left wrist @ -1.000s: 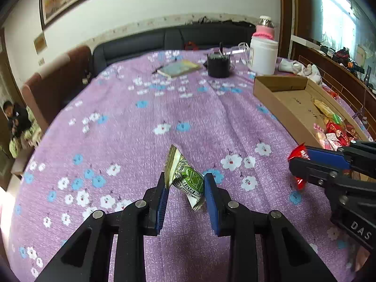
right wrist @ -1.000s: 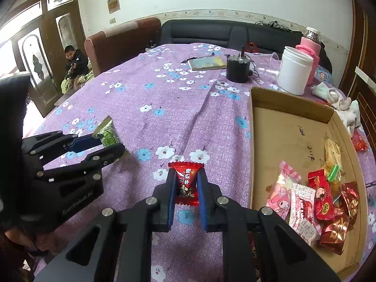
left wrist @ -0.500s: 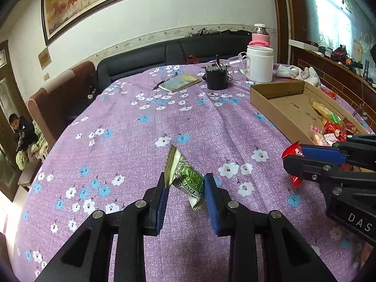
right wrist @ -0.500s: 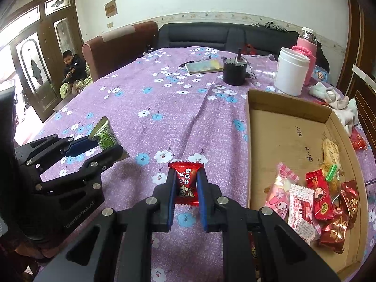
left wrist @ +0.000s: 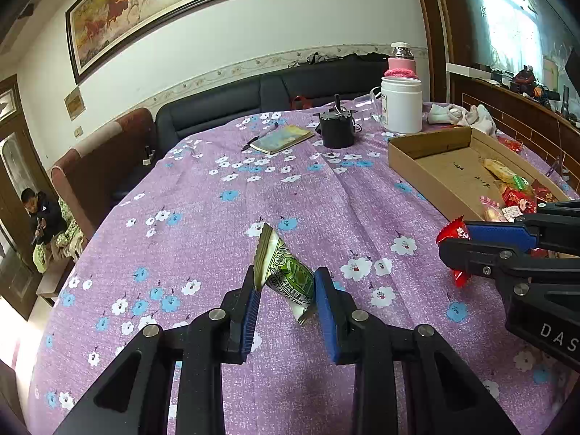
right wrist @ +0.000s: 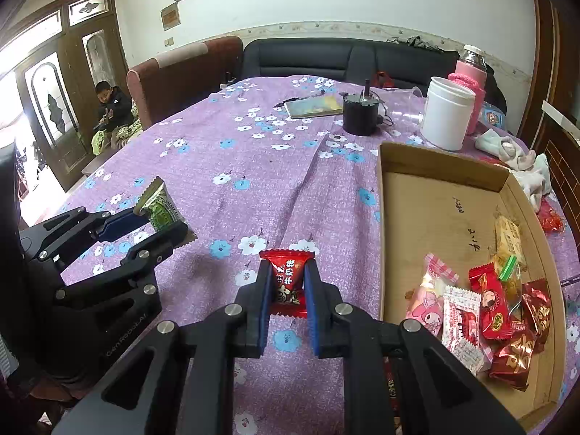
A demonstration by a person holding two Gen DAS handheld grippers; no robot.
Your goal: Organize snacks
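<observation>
Right hand-held gripper (right wrist: 286, 288): clamped on red candy (right wrist: 288, 282), aloft over the table (right wrist: 253, 166), long axis upright, crimped end up.
Left hand-held gripper (left wrist: 284, 286): clamped on green packet (left wrist: 284, 275), long axis slanting up-left, pinched near its lower end.
Cardboard box (right wrist: 435, 166): farther right, snacks heaped at its near end.
Risk: the thinly held packet may pivot or slip out during carry.

The red candy (left wrist: 453, 233) in the left view is mostly hidden behind the right gripper (left wrist: 457, 241), only its crimped ends showing. The cardboard box (right wrist: 438, 170) runs off the right view's lower edge. Writing on the box floor and print on the piled snacks (right wrist: 482, 308) are too small to read
</observation>
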